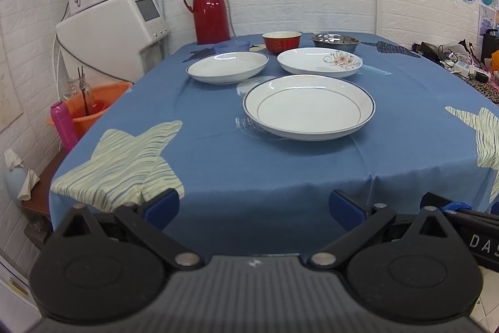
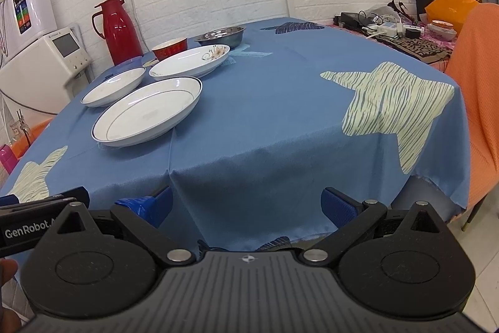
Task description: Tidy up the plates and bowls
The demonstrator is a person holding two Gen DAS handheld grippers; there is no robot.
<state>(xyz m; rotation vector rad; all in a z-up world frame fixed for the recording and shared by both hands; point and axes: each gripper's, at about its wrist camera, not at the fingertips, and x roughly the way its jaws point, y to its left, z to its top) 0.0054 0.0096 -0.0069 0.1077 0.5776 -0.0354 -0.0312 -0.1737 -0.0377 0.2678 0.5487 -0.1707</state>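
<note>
Three white plates lie on the blue tablecloth: a large blue-rimmed plate point(image 1: 308, 106) point(image 2: 146, 111) nearest, a smaller rimmed plate point(image 1: 227, 66) point(image 2: 113, 86) to its far left, and a flower-printed plate point(image 1: 319, 61) point(image 2: 190, 60) behind. Behind them stand a red bowl point(image 1: 281, 41) point(image 2: 170, 48), a steel bowl point(image 1: 335, 40) point(image 2: 221, 35) and a small blue plastic bowl point(image 1: 233, 46). My left gripper point(image 1: 254, 208) is open, held off the table's near edge, empty. My right gripper point(image 2: 246, 205) is also open and empty at the near edge.
A red thermos jug point(image 1: 207, 9) point(image 2: 117, 28) stands at the table's far left corner. White appliances point(image 1: 115, 30) and an orange basin point(image 1: 93, 105) sit left of the table. An orange-covered chair point(image 2: 477, 102) stands right. Cables and clutter point(image 2: 389, 27) fill the far right.
</note>
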